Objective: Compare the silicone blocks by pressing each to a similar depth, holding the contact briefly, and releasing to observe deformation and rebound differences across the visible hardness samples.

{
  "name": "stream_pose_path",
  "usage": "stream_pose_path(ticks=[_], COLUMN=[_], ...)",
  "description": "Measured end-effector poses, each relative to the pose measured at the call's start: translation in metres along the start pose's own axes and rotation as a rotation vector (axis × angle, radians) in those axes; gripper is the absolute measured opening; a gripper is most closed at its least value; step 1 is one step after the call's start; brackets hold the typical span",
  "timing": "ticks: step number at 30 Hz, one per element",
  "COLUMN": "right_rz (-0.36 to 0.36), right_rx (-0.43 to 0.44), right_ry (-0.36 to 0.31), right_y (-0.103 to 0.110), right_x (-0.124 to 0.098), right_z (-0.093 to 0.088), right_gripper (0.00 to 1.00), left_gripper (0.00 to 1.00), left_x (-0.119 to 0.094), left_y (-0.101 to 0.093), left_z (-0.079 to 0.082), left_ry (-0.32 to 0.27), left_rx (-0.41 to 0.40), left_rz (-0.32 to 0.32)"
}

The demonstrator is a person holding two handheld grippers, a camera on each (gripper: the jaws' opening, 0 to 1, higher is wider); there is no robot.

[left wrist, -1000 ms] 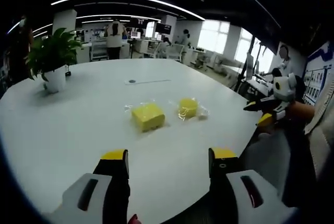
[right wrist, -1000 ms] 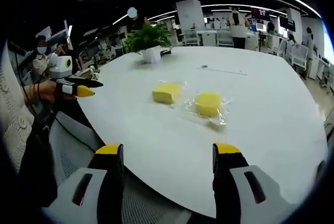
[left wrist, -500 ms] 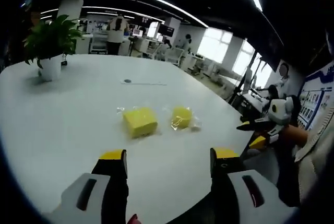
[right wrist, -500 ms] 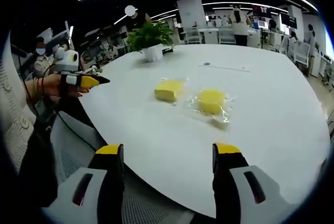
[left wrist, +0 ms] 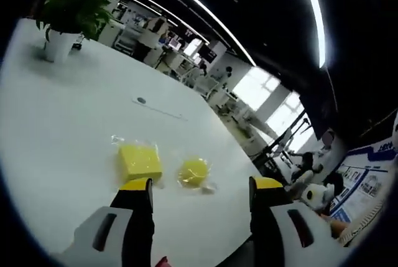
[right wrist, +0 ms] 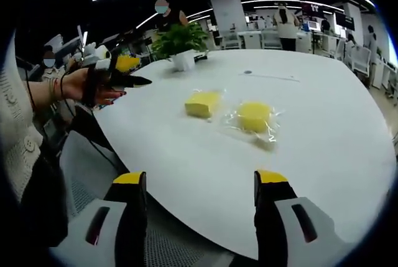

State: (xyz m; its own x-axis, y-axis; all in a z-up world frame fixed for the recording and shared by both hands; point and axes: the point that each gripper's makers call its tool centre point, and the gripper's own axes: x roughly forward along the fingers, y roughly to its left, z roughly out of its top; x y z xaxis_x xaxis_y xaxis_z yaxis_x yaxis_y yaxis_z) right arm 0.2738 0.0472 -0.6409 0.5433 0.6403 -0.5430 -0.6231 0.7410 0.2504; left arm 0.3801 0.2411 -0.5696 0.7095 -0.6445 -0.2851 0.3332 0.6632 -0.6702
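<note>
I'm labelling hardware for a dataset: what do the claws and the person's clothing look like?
Each claw, left and right, has two black jaws with yellow tips on light grey housings with dark slots. The person wears a cream knit sleeve and a dark strap across the hand.

Square yellow block [left wrist: 139, 162] near corner hidden behind left claw [left wrist: 200, 195] jaw; block hardness markings unreadable

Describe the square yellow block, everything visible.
The square silicone block is a yellow slab with flat faces and crisp edges, matte, showing no dents. It lies flat on the white table, inside a clear plastic bag, left of the round silicone block in the right gripper view, a gap between them. In the left gripper view it sits just beyond the left jaw. Nothing presses it.
</note>
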Motion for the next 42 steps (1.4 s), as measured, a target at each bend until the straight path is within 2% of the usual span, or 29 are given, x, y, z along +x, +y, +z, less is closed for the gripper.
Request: stream_pose_path(ticks=[4,8,11,15,20,29,35,37,42], right_rz=[-0.002,-0.004,-0.005,-0.008,-0.014,-0.028,-0.035,-0.038,-0.047], right_rx=[0.005,0.017,0.027,0.039,0.050,0.091,0.117,0.126,0.147], right_ry=[0.001,0.011,0.018,0.024,0.033,0.036,0.040,0.041,0.043], right_y=[-0.003,-0.009,-0.012,-0.015,-0.022,-0.032,-0.034,-0.035,-0.041], right_x=[0.001,0.004,0.005,0.006,0.007,0.007,0.006,0.006,0.004], right_z=[0.001,-0.001,-0.002,-0.002,-0.003,-0.005,-0.012,-0.014,-0.018], right_gripper=[0.65,0.65,0.65,0.65,0.64,0.64,0.63,0.63,0.63], left_gripper=[0.60,0.61,0.61,0.61,0.61,0.62,0.66,0.67,0.68], left_x=[0.020,0.042,0.058,0.078,0.108,0.151,0.178,0.189,0.208], left_y=[-0.012,-0.012,-0.012,-0.009,-0.005,-0.002,0.008,0.016,0.026], left_z=[0.014,0.019,0.022,0.022,0.025,0.021,0.012,0.005,-0.001], left_ry=[-0.049,-0.041,-0.038,0.002,0.030,0.091,0.113,0.119,0.095], left_rx=[-0.132,-0.140,-0.196,-0.171,-0.210,-0.303,-0.454,-0.534,-0.697], left_rz=[-0.056,-0.057,-0.072,-0.066,-0.074,-0.071,-0.027,0.011,0.044])
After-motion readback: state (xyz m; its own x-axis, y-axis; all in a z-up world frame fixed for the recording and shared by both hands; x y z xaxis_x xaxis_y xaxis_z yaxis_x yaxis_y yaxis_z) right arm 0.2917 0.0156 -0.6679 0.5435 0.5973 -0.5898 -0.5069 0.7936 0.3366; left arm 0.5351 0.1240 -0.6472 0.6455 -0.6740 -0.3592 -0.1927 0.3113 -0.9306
